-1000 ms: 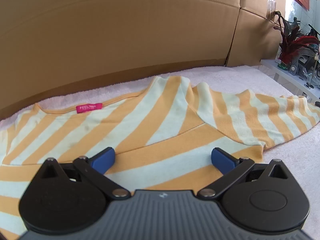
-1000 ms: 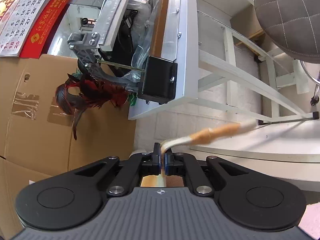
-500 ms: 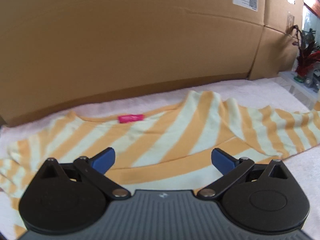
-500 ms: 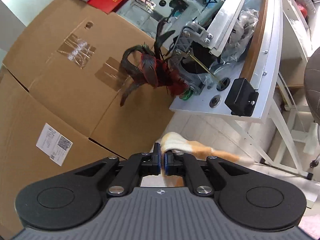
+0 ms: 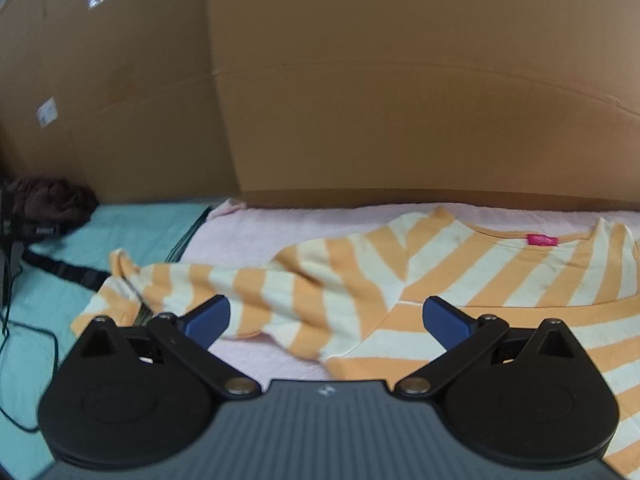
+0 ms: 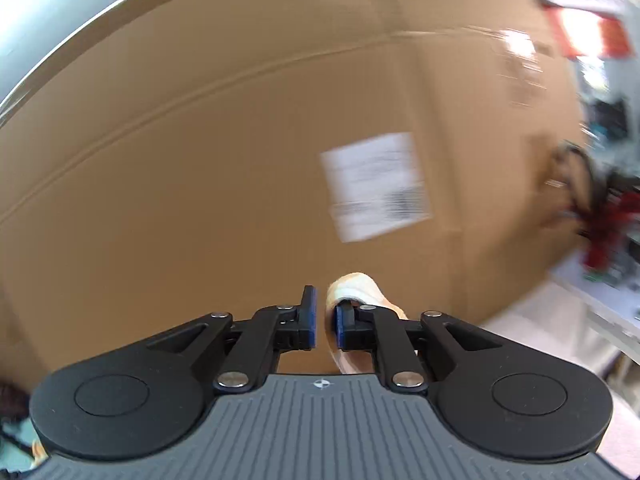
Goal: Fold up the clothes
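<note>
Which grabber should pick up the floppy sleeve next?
Probably the left gripper: it is open and empty, with the striped shirt's loose sleeve lying just ahead. The right gripper has shirt fabric at its pads.

The bench carries a pale pink towel (image 5: 256, 236) across its right and middle, and a teal cloth (image 5: 120, 228) on its left. An orange-and-cream striped shirt (image 5: 460, 276) lies flat on the towel, its left sleeve (image 5: 168, 284) reaching onto the teal cloth. A dark brown bundle (image 5: 48, 200) sits at the far left, beside black cables (image 5: 28, 320).
</note>
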The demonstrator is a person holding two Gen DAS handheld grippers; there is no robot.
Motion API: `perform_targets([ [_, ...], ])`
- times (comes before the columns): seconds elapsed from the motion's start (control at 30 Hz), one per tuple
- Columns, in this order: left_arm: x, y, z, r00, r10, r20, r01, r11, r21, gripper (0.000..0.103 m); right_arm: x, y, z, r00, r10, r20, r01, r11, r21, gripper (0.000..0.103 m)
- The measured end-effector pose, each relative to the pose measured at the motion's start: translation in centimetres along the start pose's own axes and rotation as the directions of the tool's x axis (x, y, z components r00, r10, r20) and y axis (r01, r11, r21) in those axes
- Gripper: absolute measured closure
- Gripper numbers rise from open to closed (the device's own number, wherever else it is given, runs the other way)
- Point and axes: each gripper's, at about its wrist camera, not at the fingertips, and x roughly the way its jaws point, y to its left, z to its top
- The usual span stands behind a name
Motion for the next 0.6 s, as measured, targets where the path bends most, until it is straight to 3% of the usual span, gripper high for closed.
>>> perform_targets([
  [0.13, -0.2, 4.6, -1.1, 0.999, 0.039, -0.022, -0.041, 0.994, -0.106, 0.001, 4.2, 11.5, -4.7, 0.998, 0.063, -0.03, -0.067, 0.979, -0.191, 0.082],
  [0.23, -0.5, 7.6, -2.2, 0.997, 0.065, -0.04, -0.071, 0.983, -0.172, 0.001, 7.3, 18.8, -9.6, 0.994, 0.07, -0.082, -0.095, 0.923, -0.373, 0.082],
  [0.33, -1.3, 9.6, -3.7, 0.995, 0.082, -0.054, -0.091, 0.974, -0.205, 0.001, 7.0, 18.9, -10.3, 0.976, 0.124, -0.18, -0.189, 0.893, -0.408, 0.081],
  [0.4, -1.8, 10.6, -4.4, 0.994, 0.09, -0.054, -0.099, 0.973, -0.206, 0.001, 6.7, 19.0, -10.8, 0.956, 0.157, -0.247, -0.252, 0.869, -0.426, 0.07],
  [0.53, -2.3, 12.3, -5.3, 0.994, 0.09, -0.055, -0.1, 0.969, -0.226, 0.001, 6.2, 19.1, -11.7, 0.901, 0.212, -0.377, -0.378, 0.811, -0.446, 0.064],
  [0.6, -2.2, 12.7, -5.1, 0.996, 0.079, -0.046, -0.087, 0.968, -0.236, 0.001, 5.9, 19.2, -12.2, 0.866, 0.235, -0.441, -0.439, 0.778, -0.449, 0.051],
])
